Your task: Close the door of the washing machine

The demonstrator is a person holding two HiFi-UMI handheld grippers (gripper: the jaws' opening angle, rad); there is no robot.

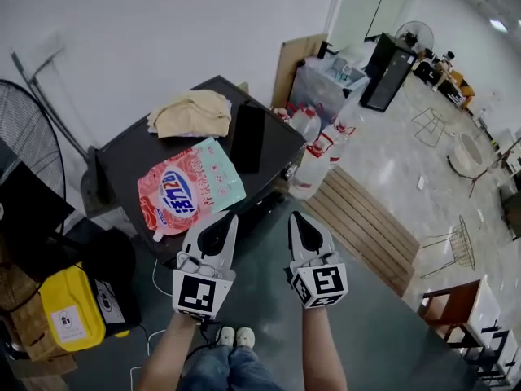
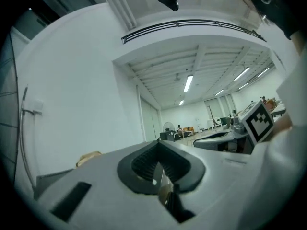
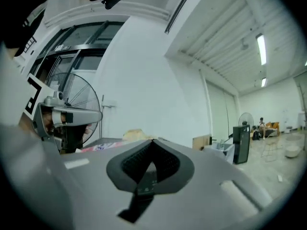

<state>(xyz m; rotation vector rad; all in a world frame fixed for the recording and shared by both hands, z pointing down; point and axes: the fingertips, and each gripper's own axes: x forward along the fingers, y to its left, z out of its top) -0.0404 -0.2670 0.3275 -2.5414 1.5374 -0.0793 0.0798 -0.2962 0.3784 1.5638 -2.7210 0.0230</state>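
With the left gripper (image 1: 230,217) and right gripper (image 1: 295,217) both pinched closed and empty before the dark-topped washing machine (image 1: 130,160), its door, not discernible here, is probably rigid, hinged and free-swinging, best pushed at its free edge.

pouch (image 1: 189,187), centre left: glossy printed plastic | cloth (image 1: 190,112) above it: soft crumpled fabric | dark top (image 1: 134,153): matt, smooth | slats (image 1: 370,222), right: bare wood | floor (image 1: 399,149), upper right: polished, shiny
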